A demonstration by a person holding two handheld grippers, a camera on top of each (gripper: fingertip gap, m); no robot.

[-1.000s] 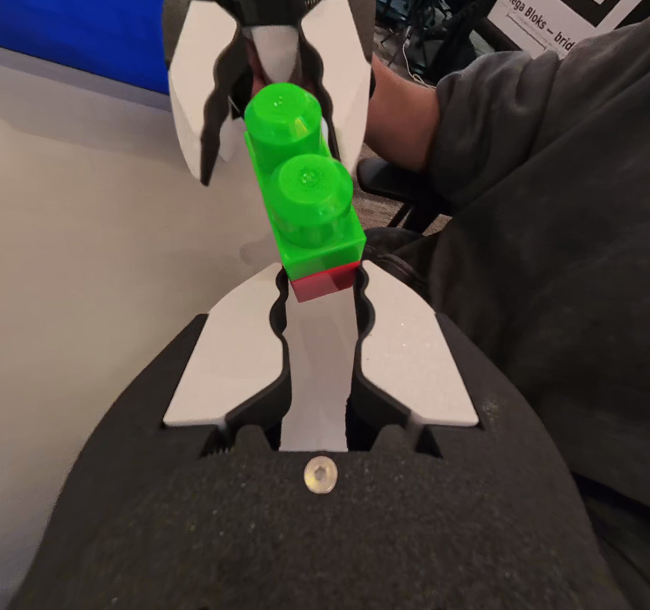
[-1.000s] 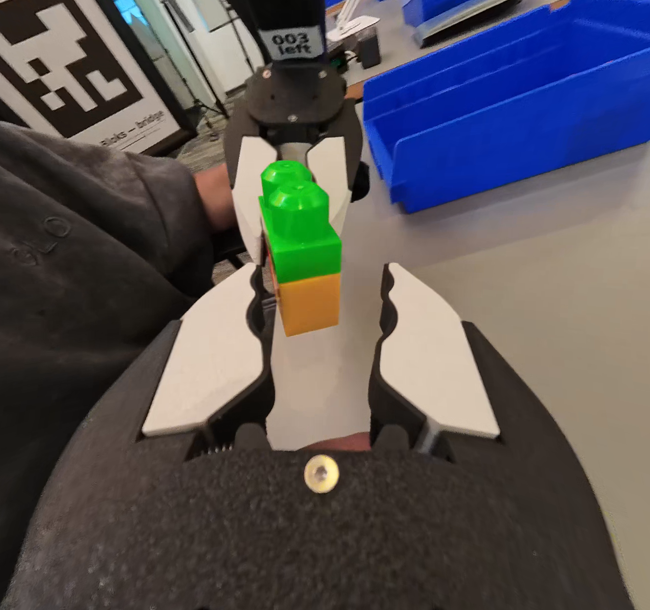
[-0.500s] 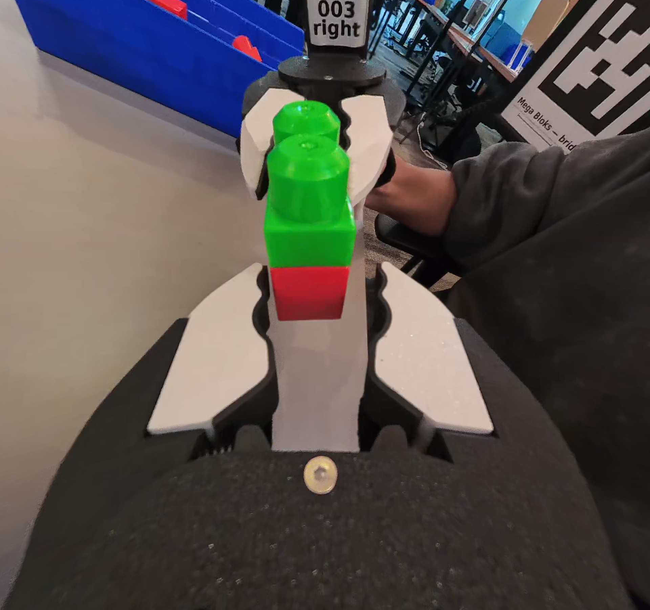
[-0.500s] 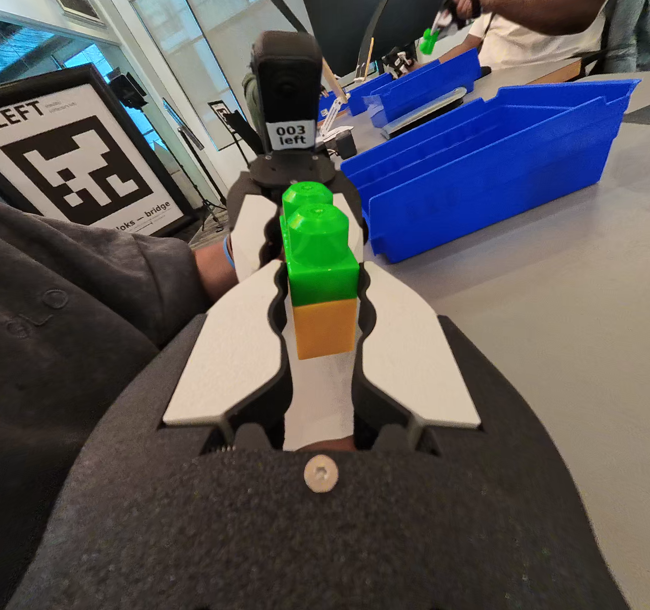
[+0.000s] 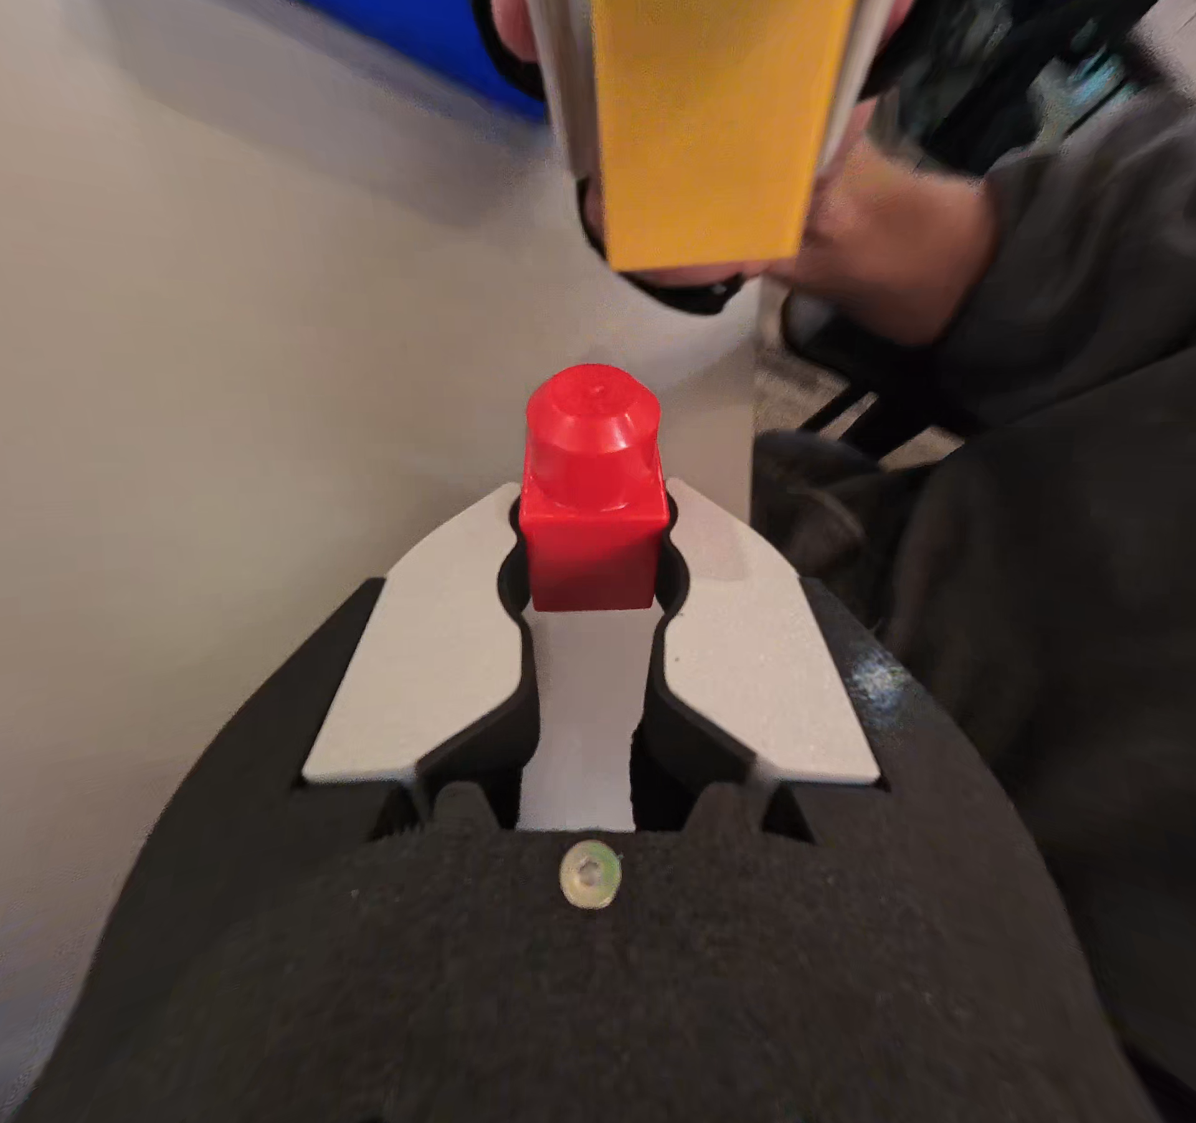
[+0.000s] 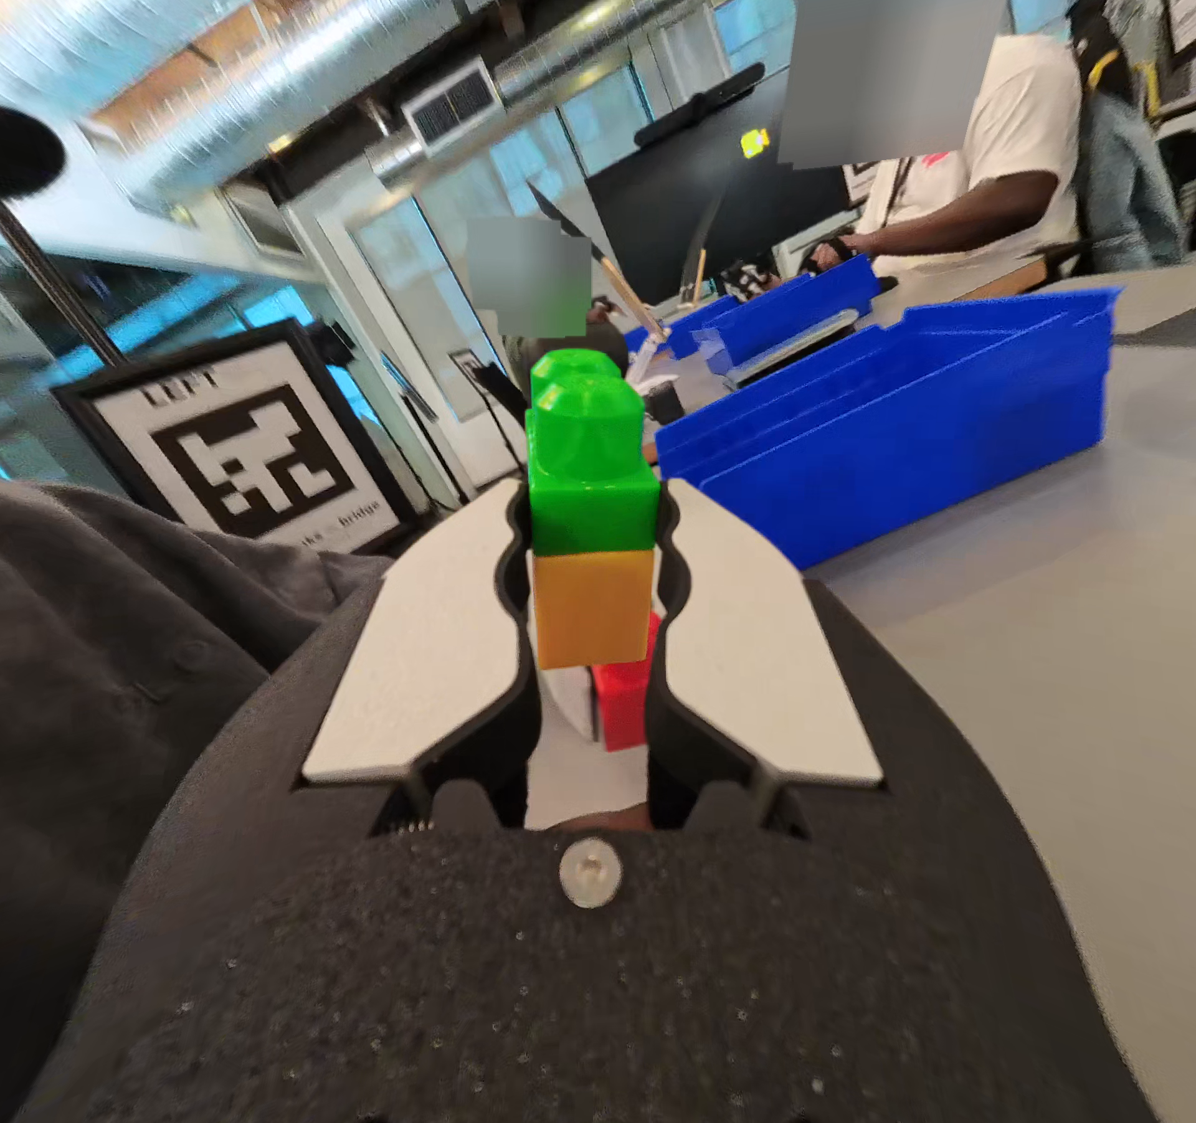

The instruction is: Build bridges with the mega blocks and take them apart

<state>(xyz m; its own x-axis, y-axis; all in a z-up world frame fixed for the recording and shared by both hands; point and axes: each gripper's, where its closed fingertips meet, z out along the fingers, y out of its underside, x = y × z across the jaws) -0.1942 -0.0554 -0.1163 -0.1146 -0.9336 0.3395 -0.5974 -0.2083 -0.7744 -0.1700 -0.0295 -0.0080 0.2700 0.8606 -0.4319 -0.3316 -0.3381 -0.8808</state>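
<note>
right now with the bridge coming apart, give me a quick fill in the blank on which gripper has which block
1. The left gripper is shut on the ____ block.
2. The right gripper clamps an orange block with a ____ block on top.
3. Beside the right gripper, on the table, stands a ____ bin.

Missing words: red; green; blue

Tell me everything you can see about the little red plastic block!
The small red plastic block is shiny, square-sided, with one round stud on top. It stands upright, pinched on both sides by the left gripper, held above the pale table. Nothing sits on its stud; the orange plastic block hangs above, apart.
</note>
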